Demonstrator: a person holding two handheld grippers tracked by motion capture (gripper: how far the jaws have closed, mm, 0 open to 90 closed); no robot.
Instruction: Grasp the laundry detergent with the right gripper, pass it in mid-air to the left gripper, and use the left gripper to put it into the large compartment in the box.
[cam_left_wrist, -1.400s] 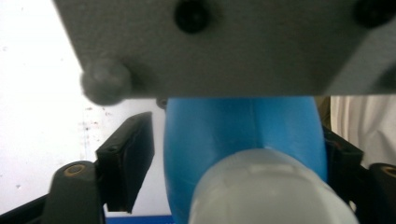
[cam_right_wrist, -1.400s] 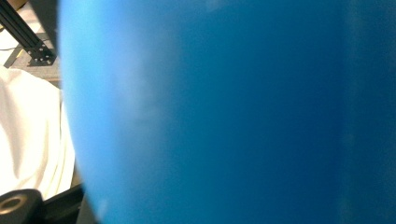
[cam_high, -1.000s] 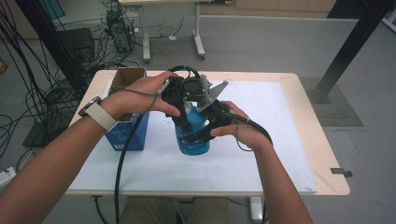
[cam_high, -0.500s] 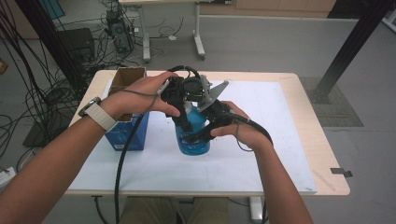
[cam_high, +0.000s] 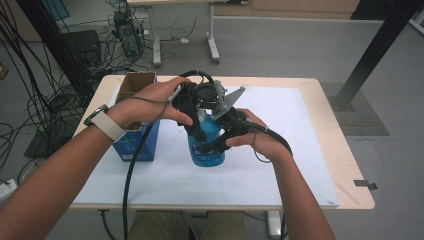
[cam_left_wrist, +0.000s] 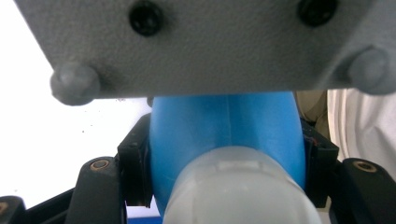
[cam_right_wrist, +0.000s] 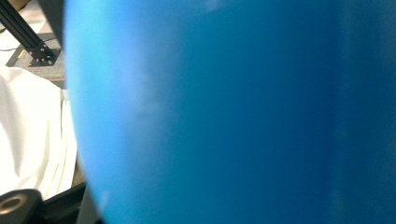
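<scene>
A translucent blue bottle (cam_high: 209, 152) stands upright at the middle of the table. My left gripper (cam_high: 201, 126) comes down on it from above. In the left gripper view its black pads (cam_left_wrist: 134, 173) press both sides of the bottle's blue shoulder (cam_left_wrist: 224, 128), with the white cap (cam_left_wrist: 233, 186) close under the camera. My right gripper (cam_high: 216, 144) reaches in from the right, jaws around the bottle's body. The bottle's blue wall (cam_right_wrist: 233, 112) sits right against the lens in the right gripper view.
An open blue box (cam_high: 136, 142) stands just left of the bottle, under the left wrist. A white sheet (cam_high: 300, 130) covers the tabletop. The right gripper's grey plate (cam_high: 231, 98) juts over the bottle. Cables and table legs lie on the floor behind.
</scene>
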